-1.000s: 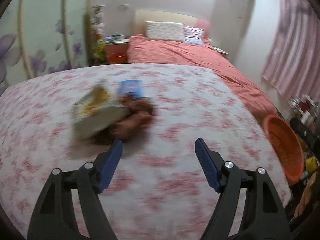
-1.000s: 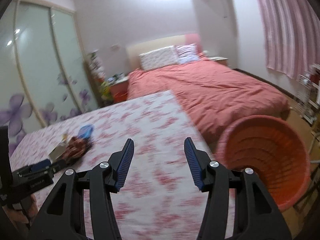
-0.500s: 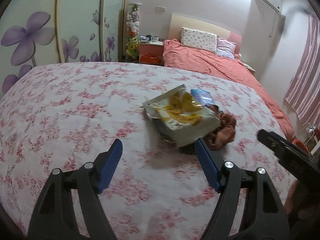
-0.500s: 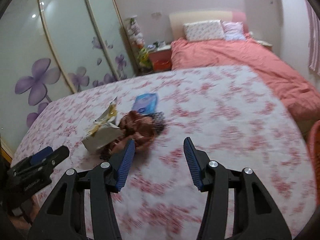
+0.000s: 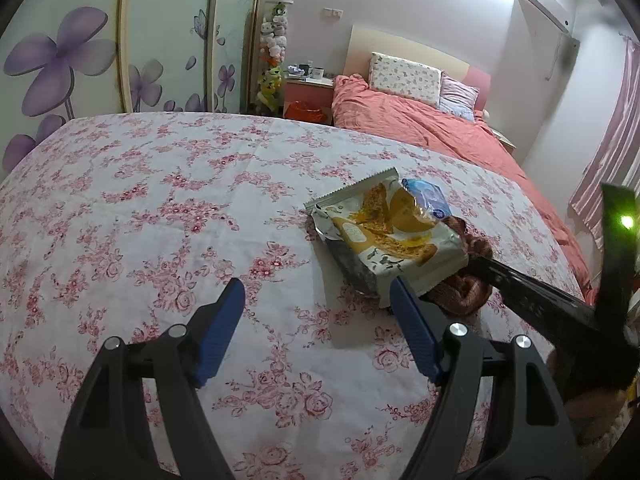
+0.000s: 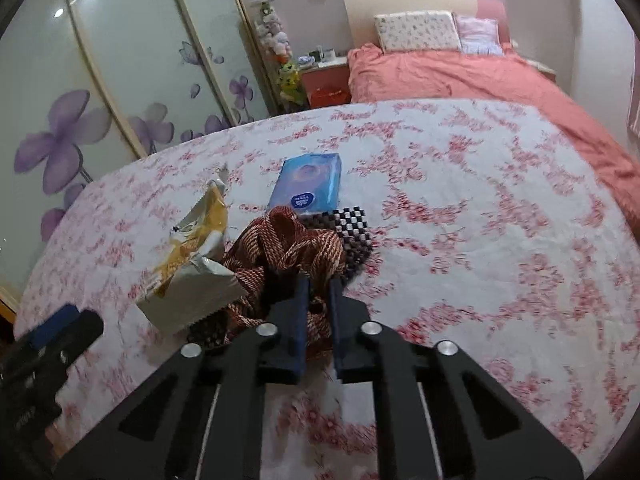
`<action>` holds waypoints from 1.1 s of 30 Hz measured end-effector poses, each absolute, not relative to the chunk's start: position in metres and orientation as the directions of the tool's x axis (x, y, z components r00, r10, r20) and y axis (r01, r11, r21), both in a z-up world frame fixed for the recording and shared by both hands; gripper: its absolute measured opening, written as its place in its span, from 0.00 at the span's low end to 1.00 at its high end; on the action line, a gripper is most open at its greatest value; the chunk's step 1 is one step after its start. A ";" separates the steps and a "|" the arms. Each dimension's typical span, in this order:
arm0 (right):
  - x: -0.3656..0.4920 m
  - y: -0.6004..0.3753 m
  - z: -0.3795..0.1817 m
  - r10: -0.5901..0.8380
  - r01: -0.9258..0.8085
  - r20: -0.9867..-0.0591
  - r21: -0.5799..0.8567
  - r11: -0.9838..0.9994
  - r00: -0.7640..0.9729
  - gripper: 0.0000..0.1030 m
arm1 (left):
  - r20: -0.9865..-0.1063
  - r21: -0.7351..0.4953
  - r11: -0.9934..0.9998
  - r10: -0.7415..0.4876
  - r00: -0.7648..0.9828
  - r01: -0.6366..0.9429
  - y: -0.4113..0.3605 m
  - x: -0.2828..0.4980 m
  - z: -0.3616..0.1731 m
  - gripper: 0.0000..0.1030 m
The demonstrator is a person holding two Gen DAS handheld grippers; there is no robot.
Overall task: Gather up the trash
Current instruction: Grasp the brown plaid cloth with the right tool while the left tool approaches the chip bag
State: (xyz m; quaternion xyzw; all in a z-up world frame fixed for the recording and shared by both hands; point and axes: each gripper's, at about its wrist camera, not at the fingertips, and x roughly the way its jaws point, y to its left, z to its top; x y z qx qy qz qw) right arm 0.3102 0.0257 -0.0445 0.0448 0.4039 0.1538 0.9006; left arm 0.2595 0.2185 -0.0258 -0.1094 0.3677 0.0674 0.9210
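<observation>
No brand name can be read anywhere: the blue tissue pack (image 6: 306, 185) bears a round white logo at its near end, too small to make out, and the opened snack bag (image 5: 386, 230) shows only yellow printed food on a pale ground. These lie in one heap with a rust-red woven cloth (image 6: 294, 254) and a black-and-white checked piece (image 6: 352, 226) on the flower-printed sheet of the near bed (image 5: 160, 208); the tissue pack is at the far side, the snack bag to the left in the right wrist view. The right hand-held gripper (image 6: 318, 292) points downward into the heap, its blue pads drawn nearly together with a fold of the rust-red cloth between them. The left hand-held gripper (image 5: 316, 312) hangs tilted down over the sheet with its jaws wide apart and nothing between them, its right finger (image 5: 412, 328) just at the near corner of the snack bag. A coral-covered bed (image 5: 420, 128) stands beyond.
</observation>
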 end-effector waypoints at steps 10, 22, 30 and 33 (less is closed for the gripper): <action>0.293 -0.030 -0.027 0.224 -0.131 -0.660 0.188 0.973 0.717 0.05 | -0.696 -0.150 0.974 0.016 0.718 -0.167 0.193 0.272 -0.024 0.78; 0.284 -0.082 -0.033 0.155 -0.037 -0.654 0.190 0.981 0.741 0.05 | -0.730 -0.032 0.982 0.106 0.675 -0.188 0.130 0.336 -0.034 0.92; 0.282 -0.098 -0.038 0.180 -0.033 -0.655 0.231 0.972 0.734 0.05 | -0.750 0.042 0.974 0.179 0.637 -0.224 0.149 0.334 -0.047 0.91; 0.279 -0.099 -0.039 0.189 -0.035 -0.655 0.241 0.970 0.732 0.05 | -0.752 0.036 0.976 0.168 0.638 -0.215 0.167 0.323 -0.050 0.86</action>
